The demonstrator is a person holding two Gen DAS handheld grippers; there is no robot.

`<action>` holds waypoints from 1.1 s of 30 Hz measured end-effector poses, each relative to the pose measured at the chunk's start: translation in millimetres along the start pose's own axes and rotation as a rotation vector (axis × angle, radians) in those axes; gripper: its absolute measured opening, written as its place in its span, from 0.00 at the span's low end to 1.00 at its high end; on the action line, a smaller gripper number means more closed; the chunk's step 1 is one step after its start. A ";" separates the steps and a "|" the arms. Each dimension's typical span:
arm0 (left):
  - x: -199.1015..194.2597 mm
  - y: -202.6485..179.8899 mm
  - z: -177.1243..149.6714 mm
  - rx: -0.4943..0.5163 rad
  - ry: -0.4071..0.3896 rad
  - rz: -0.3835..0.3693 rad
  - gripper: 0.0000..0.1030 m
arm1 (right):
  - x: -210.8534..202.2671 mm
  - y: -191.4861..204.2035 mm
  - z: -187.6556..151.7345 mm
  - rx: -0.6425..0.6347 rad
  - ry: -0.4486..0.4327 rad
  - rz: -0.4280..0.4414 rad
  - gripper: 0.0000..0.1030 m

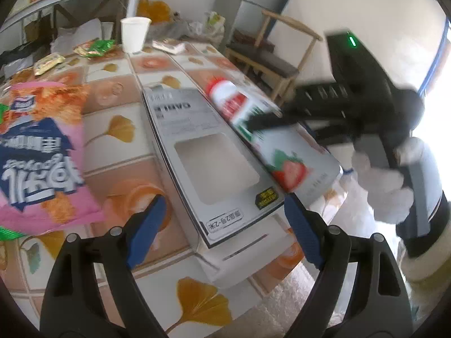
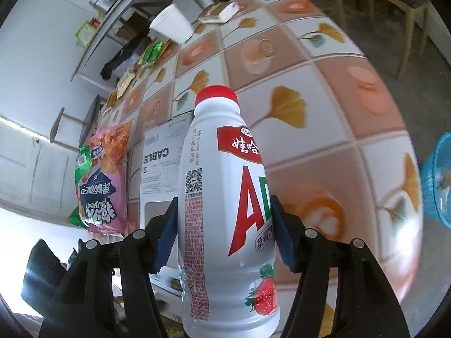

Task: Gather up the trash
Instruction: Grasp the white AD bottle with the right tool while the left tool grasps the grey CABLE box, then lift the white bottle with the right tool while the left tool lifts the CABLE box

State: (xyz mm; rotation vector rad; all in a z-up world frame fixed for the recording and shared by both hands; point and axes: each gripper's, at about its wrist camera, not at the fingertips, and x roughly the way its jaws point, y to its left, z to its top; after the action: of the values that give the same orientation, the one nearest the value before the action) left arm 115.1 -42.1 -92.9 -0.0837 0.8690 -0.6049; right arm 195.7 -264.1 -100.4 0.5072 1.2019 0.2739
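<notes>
A table (image 1: 112, 146) covered in a cloth of peach and white squares printed with ginkgo leaves fills both views, with a pale wall and a wooden chair (image 1: 270, 56) beyond its far edge. The right gripper (image 2: 224, 233) has its blue pads pressed against both sides of a white strawberry-drink bottle (image 2: 225, 197) with a red cap, held clear of the cloth; in the left wrist view the same bottle (image 1: 242, 118) shows blurred above the right edge of the table, the gripper's dark fingers across it and a white-gloved hand (image 1: 380, 183) on the handle behind. The left gripper (image 1: 222, 231) hovers with its jaws spread wide and nothing between them, just above the near end of a flat white cable box (image 1: 214, 166) with a cut-out window. Just left of the box lies a pink snack bag (image 1: 42, 155). Farther back stand a white paper cup (image 1: 134, 35), a green wrapper (image 1: 97, 48), a yellow wrapper (image 1: 48, 63) and a small white packet (image 1: 169, 45). A blue mesh basket (image 2: 437, 180) shows at the right edge of the right wrist view, past the table edge.
</notes>
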 end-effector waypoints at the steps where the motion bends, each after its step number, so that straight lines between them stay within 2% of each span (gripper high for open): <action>1: -3.2 1.0 0.6 -0.007 -0.010 0.006 0.79 | -5.7 -2.8 -3.0 0.001 -0.017 -0.015 0.58; 5: -6.8 12.3 11.1 -0.078 -0.020 0.044 0.80 | -21.8 -8.0 -12.2 -0.014 -0.064 -0.071 0.58; 10: 7.3 15.6 30.1 -0.140 0.022 0.059 0.80 | -32.2 -17.9 -21.0 -0.029 -0.109 -0.131 0.59; 15: 30.4 7.6 50.3 -0.118 0.067 0.136 0.80 | -35.9 -28.1 -27.0 -0.010 -0.143 -0.116 0.59; 18: 40.3 5.9 59.9 -0.147 0.082 0.155 0.80 | -39.1 -34.6 -29.9 0.012 -0.165 -0.086 0.59; 21: 52.0 -0.6 68.0 -0.122 0.102 0.212 0.80 | -39.9 -40.1 -31.4 0.033 -0.176 -0.058 0.59; 26: 66.3 -10.6 71.9 -0.071 0.100 0.315 0.81 | -39.2 -43.9 -34.1 0.036 -0.184 -0.032 0.59; 33: 73.0 -8.2 72.9 -0.064 0.095 0.408 0.81 | -40.6 -47.0 -35.1 0.041 -0.184 -0.027 0.59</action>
State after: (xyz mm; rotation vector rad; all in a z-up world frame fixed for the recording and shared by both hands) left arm 200.9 -100.0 -93.2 0.0646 0.9651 -0.2004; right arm 145.8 -315.0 -100.7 0.5397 1.0362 0.1752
